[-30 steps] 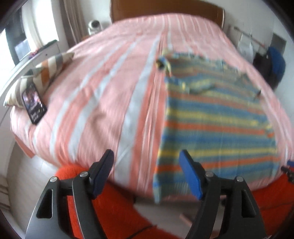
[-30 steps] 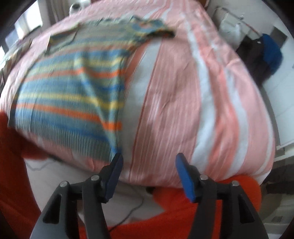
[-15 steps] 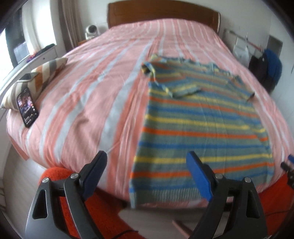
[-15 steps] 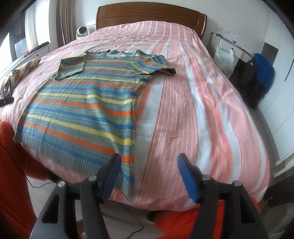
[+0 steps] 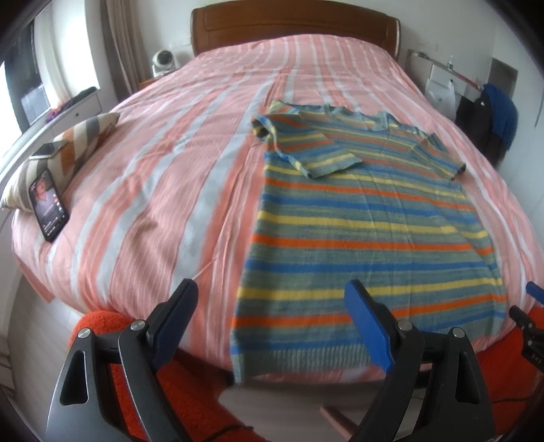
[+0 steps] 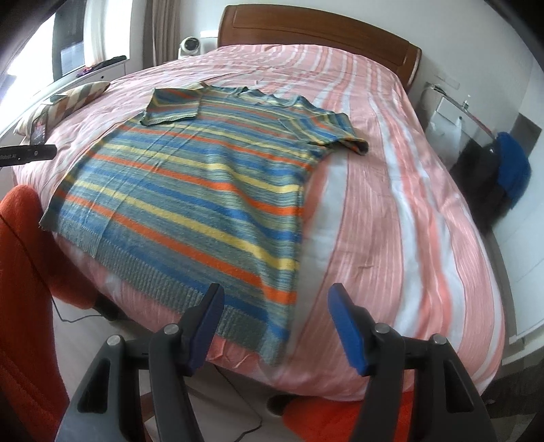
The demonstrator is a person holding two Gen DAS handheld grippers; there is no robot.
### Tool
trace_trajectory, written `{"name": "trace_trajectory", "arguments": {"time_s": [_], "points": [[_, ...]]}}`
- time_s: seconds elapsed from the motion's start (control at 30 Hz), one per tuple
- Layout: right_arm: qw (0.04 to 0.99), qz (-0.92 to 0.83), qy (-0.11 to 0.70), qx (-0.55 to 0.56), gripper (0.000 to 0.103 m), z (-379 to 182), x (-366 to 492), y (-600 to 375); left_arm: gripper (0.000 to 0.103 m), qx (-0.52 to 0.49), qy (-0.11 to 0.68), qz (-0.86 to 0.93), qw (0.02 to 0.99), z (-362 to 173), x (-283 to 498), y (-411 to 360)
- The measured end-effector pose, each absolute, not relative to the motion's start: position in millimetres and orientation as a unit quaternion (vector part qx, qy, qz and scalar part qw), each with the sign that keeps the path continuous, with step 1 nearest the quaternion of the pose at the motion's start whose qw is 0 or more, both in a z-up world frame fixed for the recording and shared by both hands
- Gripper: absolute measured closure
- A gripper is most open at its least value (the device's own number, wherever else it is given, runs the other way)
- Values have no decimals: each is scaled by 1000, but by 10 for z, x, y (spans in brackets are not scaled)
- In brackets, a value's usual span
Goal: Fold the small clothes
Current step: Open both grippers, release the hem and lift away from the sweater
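One striped T-shirt (image 5: 360,231) lies flat on a bed (image 5: 163,183).
Left tool (image 5: 275,323) and right tool (image 6: 275,323), two in all, gape wide, holding nothing.

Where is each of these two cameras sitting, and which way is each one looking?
Left wrist: on the left gripper, at the bed's foot, facing the headboard; open fingers and orange sleeves show.
Right wrist: on the right gripper, same direction, farther right; open fingers show.
Both share the striped shirt, pillow and bed.
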State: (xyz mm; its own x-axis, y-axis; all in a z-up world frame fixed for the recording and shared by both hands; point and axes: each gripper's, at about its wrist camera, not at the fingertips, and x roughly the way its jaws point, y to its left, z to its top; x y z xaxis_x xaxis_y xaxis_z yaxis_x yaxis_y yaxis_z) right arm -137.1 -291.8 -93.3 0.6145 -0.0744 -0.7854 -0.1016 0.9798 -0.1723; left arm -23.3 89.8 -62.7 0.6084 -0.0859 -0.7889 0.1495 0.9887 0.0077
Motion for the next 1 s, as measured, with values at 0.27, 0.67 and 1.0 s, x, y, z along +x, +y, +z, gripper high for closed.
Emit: {"name": "trace_trajectory", "arguments": {"time_s": [0.27, 0.67, 1.0], "points": [[898, 18, 425, -112, 40, -897, -1385, -2845, 12, 6, 426, -66, 902, -532, -296, 920], [899, 27, 419, -125, 39, -903, -1384, -2781, 9, 26, 396, -100, 912, -362, -219, 678], [893, 50, 428, -131, 39, -936, -1391, -2705, 9, 21, 424, -111, 898, -505, -349, 629]]}}
